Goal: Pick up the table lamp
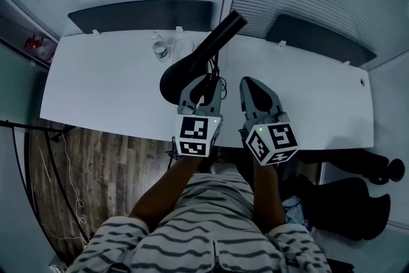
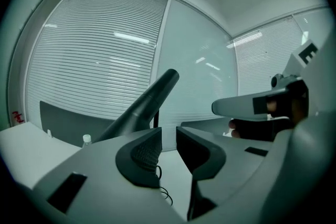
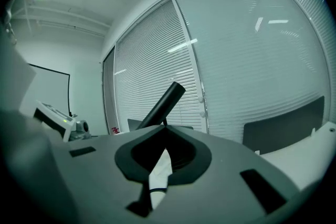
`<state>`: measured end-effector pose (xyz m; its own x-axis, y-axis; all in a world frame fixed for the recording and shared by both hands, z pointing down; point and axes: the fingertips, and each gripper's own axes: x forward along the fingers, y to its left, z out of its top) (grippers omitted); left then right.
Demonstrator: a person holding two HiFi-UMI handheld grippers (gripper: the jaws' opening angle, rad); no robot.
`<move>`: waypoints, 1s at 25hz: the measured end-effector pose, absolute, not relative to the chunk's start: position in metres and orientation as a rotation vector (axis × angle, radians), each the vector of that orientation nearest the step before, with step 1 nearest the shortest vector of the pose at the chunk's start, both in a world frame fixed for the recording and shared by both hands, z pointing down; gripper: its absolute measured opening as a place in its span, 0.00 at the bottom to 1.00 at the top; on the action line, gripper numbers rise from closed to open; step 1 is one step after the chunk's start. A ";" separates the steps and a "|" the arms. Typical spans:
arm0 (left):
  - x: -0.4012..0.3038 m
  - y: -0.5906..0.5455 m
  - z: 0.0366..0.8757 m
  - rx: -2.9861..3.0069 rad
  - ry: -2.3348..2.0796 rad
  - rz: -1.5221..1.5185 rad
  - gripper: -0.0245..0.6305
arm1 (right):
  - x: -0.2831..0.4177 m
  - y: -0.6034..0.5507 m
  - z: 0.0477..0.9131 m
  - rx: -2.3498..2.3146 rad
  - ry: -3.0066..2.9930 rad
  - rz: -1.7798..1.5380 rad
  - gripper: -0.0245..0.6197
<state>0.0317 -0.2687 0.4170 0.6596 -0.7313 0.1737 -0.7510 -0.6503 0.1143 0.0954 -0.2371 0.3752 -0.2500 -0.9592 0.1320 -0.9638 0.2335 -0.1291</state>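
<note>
One wide white surface (image 1: pixel 96 86) ran under slatted window blinds, with dark panels (image 1: pixel 140 15) standing along its far edge. On it, near the middle, sat the lamp (image 1: pixel 214 41). Its round black base lay on the surface and its thick black tube slanted up and to the right, toward the window.

From the head view, the left claw (image 1: pixel 208 78) reached in over the near right edge of the base, its tips just beside the foot of the tube. Whether it touched the base could not be told. In the left claw's own view its jaws stood a narrow gap apart (image 2: pixel 168 131), with nothing pressed between the pads. The tube (image 2: pixel 144 105) rose just beyond the left jaw, and a thin cord (image 2: pixel 163 194) showed on the surface through the gap.

The right claw (image 1: pixel 250 81) hung just beside the left one, to the right of the base and apart from it. Its jaws met at the tips (image 3: pixel 165 128) and held nothing, and the tube (image 3: pixel 163 105) rose ahead of them.

A small capped bottle (image 1: pixel 160 48) stood near the far edge, left of the lamp.
</note>
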 end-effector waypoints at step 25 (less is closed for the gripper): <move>0.068 -0.333 0.445 2.171 -1.954 0.131 0.24 | 0.157 -0.260 0.402 1.731 -2.567 0.378 0.05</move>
<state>0.0683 -0.3330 0.4455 0.1132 -0.9711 0.2100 -0.9905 -0.0936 0.1010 0.1573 -0.2598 0.4020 -0.3838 -0.9106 0.1531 -0.9161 0.3547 -0.1869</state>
